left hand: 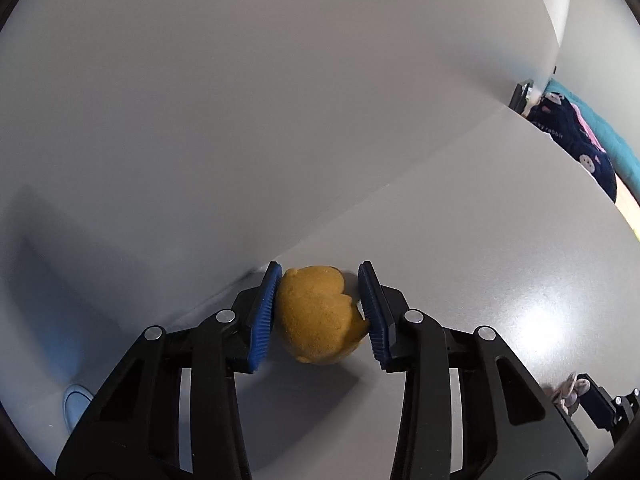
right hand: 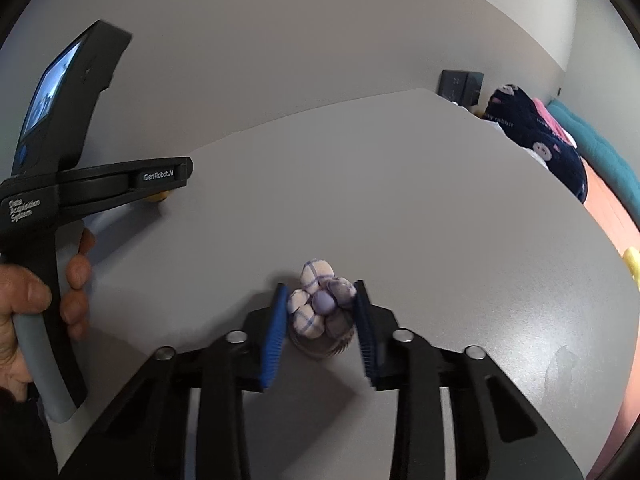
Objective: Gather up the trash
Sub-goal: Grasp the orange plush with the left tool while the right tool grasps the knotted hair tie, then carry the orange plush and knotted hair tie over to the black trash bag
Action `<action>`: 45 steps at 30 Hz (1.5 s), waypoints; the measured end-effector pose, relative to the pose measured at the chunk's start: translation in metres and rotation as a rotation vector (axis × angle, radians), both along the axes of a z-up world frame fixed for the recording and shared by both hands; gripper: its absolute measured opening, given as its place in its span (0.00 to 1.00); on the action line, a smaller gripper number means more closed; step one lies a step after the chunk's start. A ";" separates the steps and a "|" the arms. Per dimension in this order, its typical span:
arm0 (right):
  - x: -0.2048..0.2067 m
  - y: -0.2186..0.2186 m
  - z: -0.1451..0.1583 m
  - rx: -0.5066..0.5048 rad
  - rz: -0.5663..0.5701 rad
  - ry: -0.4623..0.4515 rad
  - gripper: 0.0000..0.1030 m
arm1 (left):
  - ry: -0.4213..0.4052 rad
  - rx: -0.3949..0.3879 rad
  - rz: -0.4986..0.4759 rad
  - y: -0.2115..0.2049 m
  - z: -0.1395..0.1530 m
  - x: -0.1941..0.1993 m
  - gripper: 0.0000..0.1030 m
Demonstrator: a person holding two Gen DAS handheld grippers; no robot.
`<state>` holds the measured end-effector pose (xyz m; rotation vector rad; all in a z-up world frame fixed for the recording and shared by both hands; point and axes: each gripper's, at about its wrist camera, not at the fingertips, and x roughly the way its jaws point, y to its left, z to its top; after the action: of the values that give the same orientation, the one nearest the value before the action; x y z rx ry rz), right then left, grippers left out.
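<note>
While the left hand-held gripper clamps the orange peel near the desk's back edge, the right hand-held gripper grasps the crumpled cloth wad mid-desk.

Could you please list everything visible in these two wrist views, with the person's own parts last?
orange peel: one, orange-yellow, on the table between the left fingers.
crumpled tissue: one, white-lilac checked, between the right fingers.
table: one, grey.
dark garment: one, navy with pink, beyond the table's far right edge.
teal bedding: one, beside the garment.
left gripper: black, blue pads.
right gripper: same.
left hand: gripping the handle.
</note>
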<state>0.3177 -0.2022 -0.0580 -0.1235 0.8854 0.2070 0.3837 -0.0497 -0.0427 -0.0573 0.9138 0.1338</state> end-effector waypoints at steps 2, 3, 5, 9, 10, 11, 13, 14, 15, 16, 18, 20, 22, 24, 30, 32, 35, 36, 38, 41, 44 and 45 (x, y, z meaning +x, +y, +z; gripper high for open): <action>-0.001 -0.002 0.001 0.017 0.001 0.008 0.27 | -0.002 0.002 -0.017 -0.002 0.000 -0.001 0.37; -0.003 -0.003 0.002 0.025 0.000 0.013 0.27 | -0.003 0.007 -0.032 -0.005 0.000 -0.002 0.37; -0.005 -0.005 0.003 0.040 -0.001 0.026 0.27 | -0.007 0.023 -0.054 -0.011 0.000 -0.005 0.37; -0.009 -0.011 0.005 0.052 -0.011 0.042 0.27 | -0.020 0.027 -0.083 -0.021 0.006 -0.015 0.37; -0.011 -0.013 0.005 0.055 -0.014 0.047 0.27 | -0.023 0.026 -0.087 -0.024 0.006 -0.016 0.37; -0.012 -0.014 0.006 0.056 -0.015 0.049 0.27 | -0.024 0.024 -0.090 -0.025 0.007 -0.019 0.37; -0.018 -0.019 0.010 0.055 -0.019 0.046 0.27 | -0.020 0.022 -0.100 -0.029 0.010 -0.025 0.37; -0.021 -0.022 0.012 0.056 -0.022 0.044 0.27 | -0.021 0.028 -0.105 -0.032 0.014 -0.030 0.37; -0.024 -0.025 0.015 0.061 -0.026 0.042 0.27 | -0.024 0.030 -0.107 -0.035 0.015 -0.029 0.37; -0.028 -0.030 0.018 0.073 -0.031 0.042 0.27 | -0.026 0.030 -0.109 -0.037 0.019 -0.033 0.37; -0.033 -0.036 0.022 0.085 -0.039 0.040 0.27 | -0.032 0.032 -0.108 -0.041 0.024 -0.039 0.37; -0.041 -0.043 0.027 0.097 -0.049 0.035 0.27 | -0.034 0.035 -0.113 -0.045 0.030 -0.048 0.37; -0.050 -0.050 0.032 0.105 -0.057 0.028 0.27 | -0.039 0.041 -0.113 -0.049 0.034 -0.054 0.37; -0.059 -0.056 0.035 0.116 -0.063 0.026 0.27 | -0.035 0.039 -0.115 -0.053 0.036 -0.063 0.37; -0.085 -0.072 0.044 0.135 -0.084 0.017 0.27 | -0.031 0.046 -0.129 -0.069 0.037 -0.086 0.37; -0.094 -0.079 0.048 0.141 -0.094 0.011 0.27 | -0.032 0.043 -0.133 -0.072 0.040 -0.096 0.37; -0.107 -0.089 0.053 0.151 -0.111 0.001 0.27 | -0.039 0.044 -0.144 -0.077 0.045 -0.109 0.37; -0.111 -0.091 0.054 0.152 -0.115 -0.001 0.27 | -0.042 0.046 -0.149 -0.079 0.047 -0.115 0.37; -0.120 -0.098 0.058 0.154 -0.125 -0.012 0.27 | -0.050 0.047 -0.158 -0.083 0.051 -0.126 0.37; -0.135 -0.107 0.064 0.157 -0.141 -0.028 0.27 | -0.060 0.050 -0.179 -0.090 0.057 -0.143 0.37; -0.149 -0.116 0.067 0.161 -0.158 -0.038 0.27 | -0.067 0.054 -0.200 -0.097 0.060 -0.156 0.37; -0.154 -0.118 0.068 0.162 -0.161 -0.040 0.27 | -0.071 0.058 -0.210 -0.102 0.062 -0.162 0.37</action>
<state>0.1636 -0.3198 0.0104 0.0942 0.8308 0.1245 0.2218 -0.1514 0.0191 0.0873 0.8392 -0.0373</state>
